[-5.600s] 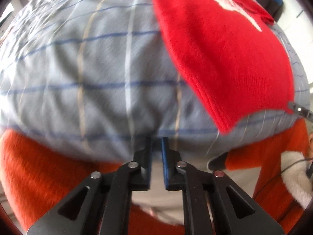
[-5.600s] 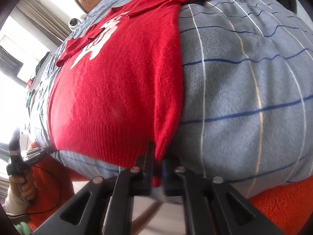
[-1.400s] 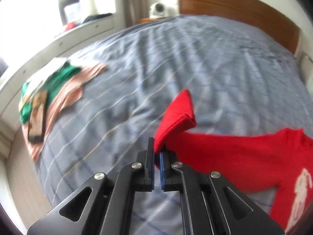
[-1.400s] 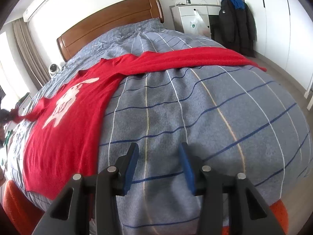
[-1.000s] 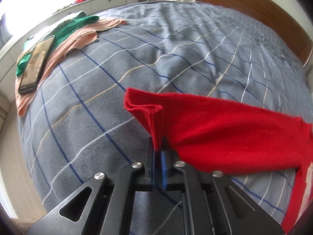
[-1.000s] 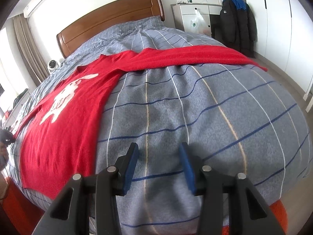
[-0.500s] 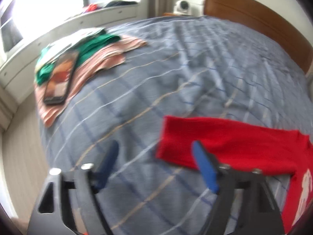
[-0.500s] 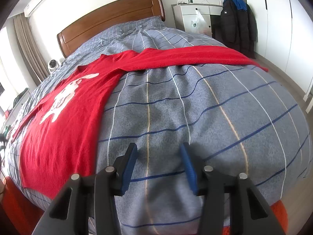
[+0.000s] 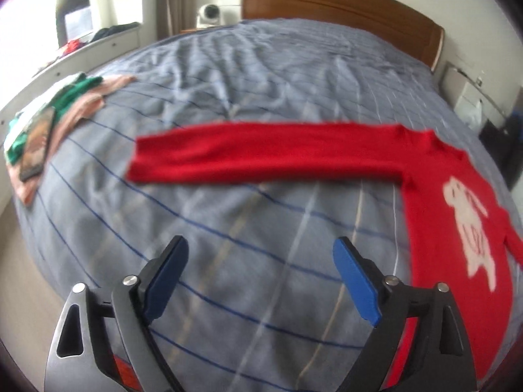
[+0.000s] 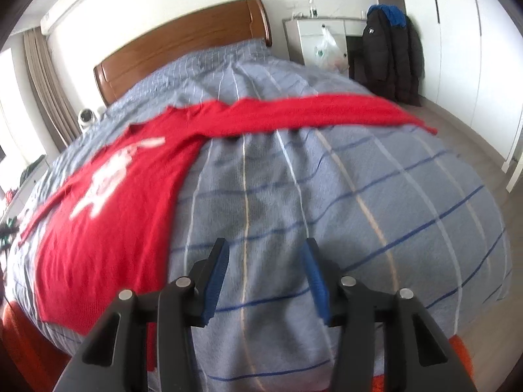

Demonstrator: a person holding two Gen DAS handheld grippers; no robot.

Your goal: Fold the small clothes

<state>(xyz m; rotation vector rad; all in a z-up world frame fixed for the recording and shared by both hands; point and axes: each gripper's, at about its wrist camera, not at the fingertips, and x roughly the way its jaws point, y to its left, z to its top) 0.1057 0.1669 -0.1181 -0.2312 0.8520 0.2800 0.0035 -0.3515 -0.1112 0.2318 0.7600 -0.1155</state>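
A wide bed under a grey-blue checked cover (image 9: 261,75) fills the left wrist view, wooden headboard (image 9: 343,9) at twelve o'clock. A red knitted sweater with a white figure (image 9: 434,192) lies flat at three o'clock, sleeve stretched toward nine. A pink-and-green pile of clothes (image 9: 65,104) sits at ten o'clock.

I'm looking into a home bedroom. A bed (image 9: 261,65) with a grey-blue checked cover fills both views, backed by a wooden headboard (image 10: 183,45). Curtains (image 10: 42,91) hang by the window, an air conditioner (image 10: 65,8) sits high on the wall, and a dark coat (image 10: 389,55) hangs beside white wardrobe doors (image 10: 464,39).
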